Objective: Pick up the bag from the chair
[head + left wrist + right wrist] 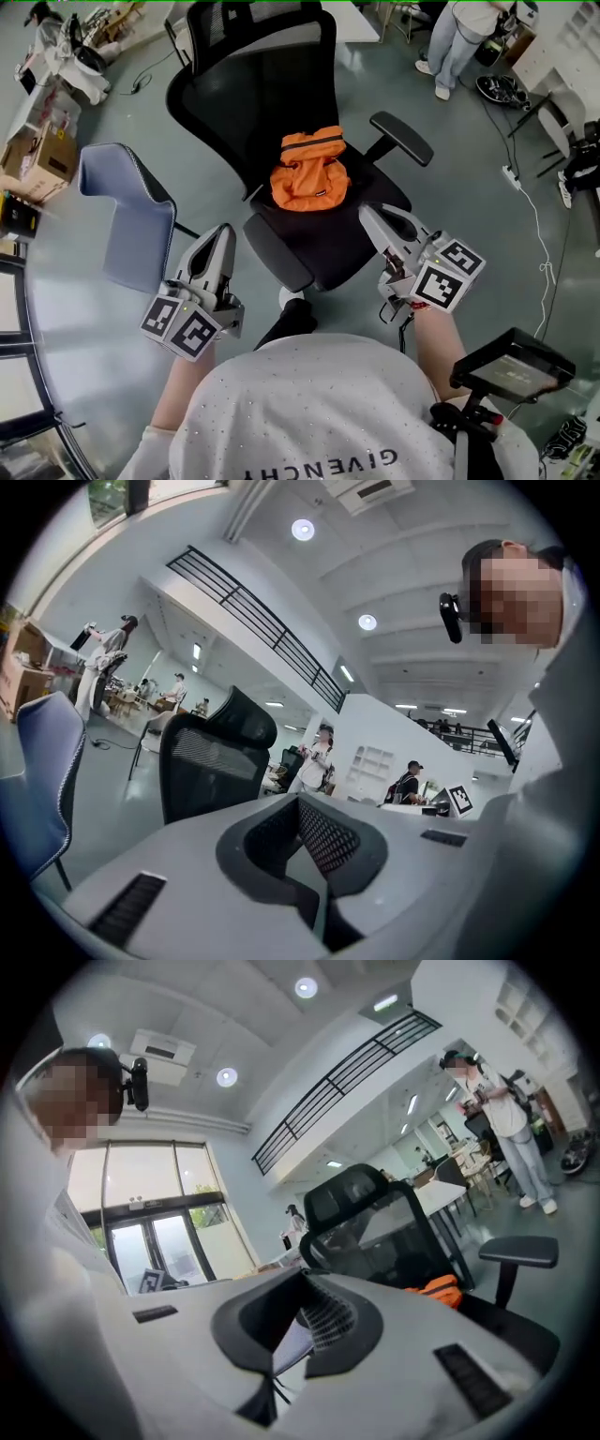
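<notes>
Found orange bag [310,172] on black chair seat [330,246], at 1 o'clock from left gripper [221,230] and 11 o'clock from right gripper [367,212], clear of both. Right jaws closed, empty; left seemingly likewise.

We count one orange bag [310,172], two chairs (black office chair [253,84], blue-grey chair [131,220]), two grippers (left gripper [222,232], right gripper [370,214]).

bag [309,173]: orange | chair [258,89]: black mesh | side chair [131,216]: blue-grey
</notes>
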A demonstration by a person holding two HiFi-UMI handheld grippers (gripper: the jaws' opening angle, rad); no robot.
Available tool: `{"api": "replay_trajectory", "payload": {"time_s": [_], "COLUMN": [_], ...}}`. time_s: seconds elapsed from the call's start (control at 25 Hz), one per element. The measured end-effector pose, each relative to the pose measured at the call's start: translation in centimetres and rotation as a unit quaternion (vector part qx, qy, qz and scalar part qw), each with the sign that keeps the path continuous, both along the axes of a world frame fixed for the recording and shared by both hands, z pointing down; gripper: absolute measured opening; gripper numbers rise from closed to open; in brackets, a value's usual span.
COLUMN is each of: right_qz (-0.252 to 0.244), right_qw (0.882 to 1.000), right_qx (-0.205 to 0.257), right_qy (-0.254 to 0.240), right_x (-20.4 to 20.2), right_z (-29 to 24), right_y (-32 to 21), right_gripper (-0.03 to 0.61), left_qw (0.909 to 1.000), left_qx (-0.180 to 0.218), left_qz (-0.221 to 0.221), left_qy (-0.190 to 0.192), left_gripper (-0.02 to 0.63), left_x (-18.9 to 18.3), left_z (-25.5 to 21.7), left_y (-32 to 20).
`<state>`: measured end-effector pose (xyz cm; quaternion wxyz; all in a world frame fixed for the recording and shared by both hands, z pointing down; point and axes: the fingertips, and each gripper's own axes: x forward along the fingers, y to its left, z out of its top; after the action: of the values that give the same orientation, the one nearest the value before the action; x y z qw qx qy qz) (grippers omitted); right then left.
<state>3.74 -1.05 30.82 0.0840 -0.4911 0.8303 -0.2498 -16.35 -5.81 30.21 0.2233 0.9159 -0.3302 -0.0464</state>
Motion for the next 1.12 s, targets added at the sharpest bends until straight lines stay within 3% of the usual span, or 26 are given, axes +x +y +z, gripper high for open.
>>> {"api": "replay_trajectory", "payload": {"time_s": [0.08,0.2,0.52,0.8,1.0,1.12], "right_qz": [-0.022,-0.018,-0.006,0.045,0.01,-0.017], "right_qw": [1.0,1.0,0.999,0.999,0.997,0.995], "right_qx": [-0.003,-0.007,-0.015,-0.03,-0.08,-0.098], "right_qy": [-0.014,0.002,0.045,0.006,-0.015,-0.002], "right_x": [-1.3,-2.2,-3.6,-3.0,-3.1,-3.0], "right_z": [0.2,0.4,0.9,2.4,5.6,7.6], "right_y": [-1.8,-4.2,-8.9,-11.1,-12.2,-12.9], "right_gripper": [0.005,0.006,0.006,0.006,0.006,0.006], "left_qw": [0.9999,0.9994,0.9976,0.9934,0.9909,0.9903], "left_qx": [-0.003,0.001,-0.005,-0.042,-0.068,-0.086], "left_qz": [0.009,0.029,0.068,0.106,0.116,0.109], "left_qy": [0.014,0.021,0.006,-0.012,-0.008,0.012], "left_gripper": [0.002,0.002,0.002,0.002,0.002,0.002], "left_x": [0.0,0.1,-0.2,0.4,2.4,3.8], "left_z": [-0.2,-1.2,-0.3,3.3,5.1,6.3], "left_y": [-2.6,-5.7,-11.8,-13.2,-13.4,-13.2]}}
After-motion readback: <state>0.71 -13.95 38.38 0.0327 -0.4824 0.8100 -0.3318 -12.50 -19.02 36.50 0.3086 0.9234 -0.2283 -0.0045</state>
